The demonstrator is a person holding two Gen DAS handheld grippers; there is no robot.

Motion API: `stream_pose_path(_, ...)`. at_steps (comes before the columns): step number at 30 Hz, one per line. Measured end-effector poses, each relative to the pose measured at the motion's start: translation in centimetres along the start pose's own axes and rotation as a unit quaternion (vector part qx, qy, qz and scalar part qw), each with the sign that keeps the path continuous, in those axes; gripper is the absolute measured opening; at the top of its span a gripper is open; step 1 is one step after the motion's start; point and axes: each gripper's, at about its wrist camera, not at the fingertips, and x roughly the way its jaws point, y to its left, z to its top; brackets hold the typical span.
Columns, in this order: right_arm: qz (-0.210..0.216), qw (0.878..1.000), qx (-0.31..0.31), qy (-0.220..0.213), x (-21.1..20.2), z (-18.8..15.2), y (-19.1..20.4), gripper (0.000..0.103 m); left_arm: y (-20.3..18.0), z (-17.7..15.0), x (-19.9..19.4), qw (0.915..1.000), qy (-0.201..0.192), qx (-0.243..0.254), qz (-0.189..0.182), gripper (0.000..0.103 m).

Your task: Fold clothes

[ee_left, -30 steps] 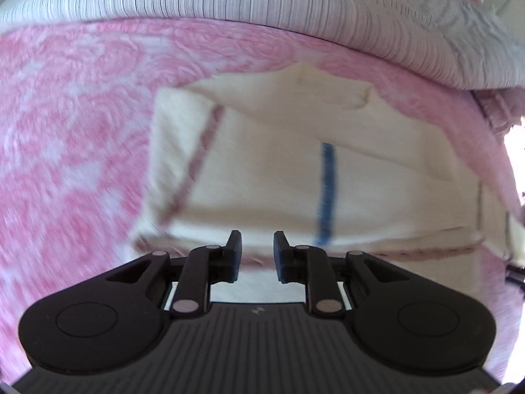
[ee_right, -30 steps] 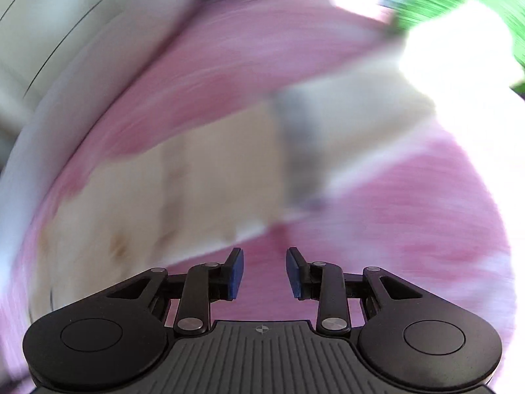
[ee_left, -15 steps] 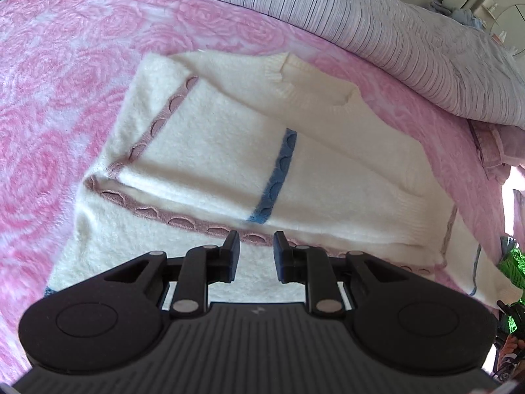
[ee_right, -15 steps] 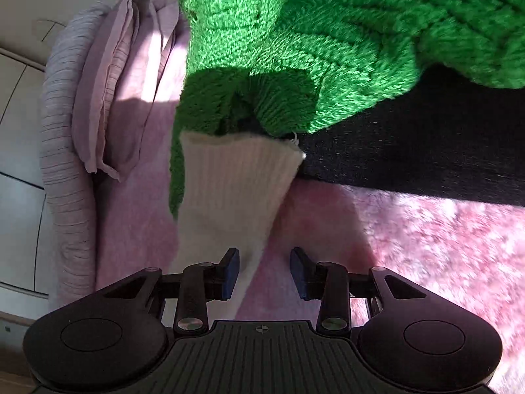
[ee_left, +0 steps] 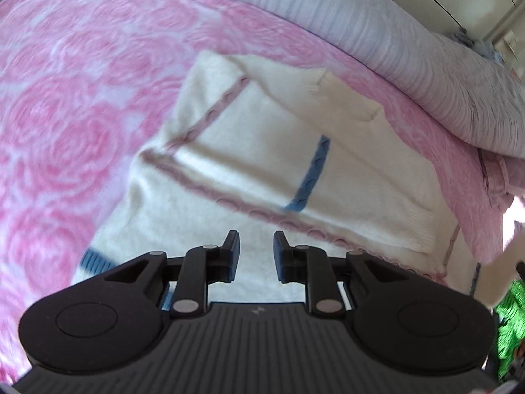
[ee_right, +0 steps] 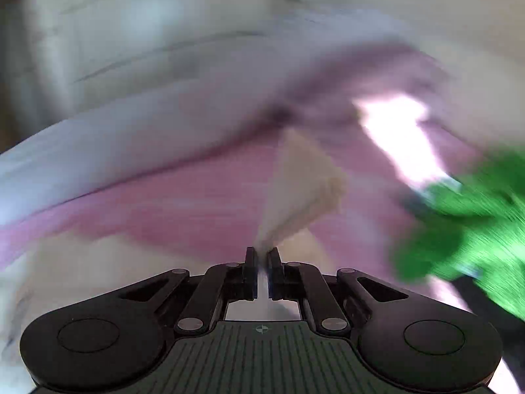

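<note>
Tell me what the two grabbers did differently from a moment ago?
The right gripper was open beside the cream sleeve half a second ago; now it has shut on that sleeve and lifted it off the pink blanket, swinging fast, so the view is blurred. The left gripper stayed open, hovering over the cream sweater, which lies folded as before.

Daylight lit both fisheye views brightly. The right wrist view was heavily motion-smeared, with a blown-out glare patch (ee_right: 393, 128) at two o'clock; the left wrist view blurred mildly, edges curving and darkening.
</note>
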Motion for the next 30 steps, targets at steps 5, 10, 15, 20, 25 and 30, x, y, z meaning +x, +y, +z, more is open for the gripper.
stream_pose_path(5, 0.142, 0.971, -0.145, 0.13, -0.2, -5.8, 12.3, 0.032, 1.2, -2.2, -0.1, 0.9995, 0.018, -0.027, -0.005, 0.019)
stream_pose_path(10, 0.11, 0.952, -0.19, 0.212, 0.0, -9.9, 12.5, 0.039, -0.6, -4.4, 1.4, 0.9967, 0.055, -0.017, -0.056, 0.034)
stream_pose_path(15, 0.003, 0.963, -0.099, 0.252, 0.7, -9.0, 5.5, 0.041, -3.3, -5.5, 4.7, 0.9872, 0.079, -0.054, -0.127, 0.036)
stream_pose_path(20, -0.103, 0.961, 0.038, 0.252, 0.4, -7.0, -3.0, 0.041, -5.1, -5.4, 8.9, 0.9761, 0.095, -0.11, -0.161, 0.038)
stream_pose_path(25, -0.138, 0.945, 0.154, 0.255, -1.6, -6.8, -8.3, 0.041, -8.1, -4.7, 10.4, 0.9792, 0.094, -0.06, -0.169, 0.033)
stream_pose_path(30, -0.145, 0.936, 0.168, 0.272, -1.2, -8.0, -8.2, 0.041, -12.4, -2.8, 8.5, 0.9752, 0.066, 0.053, -0.205, 0.002)
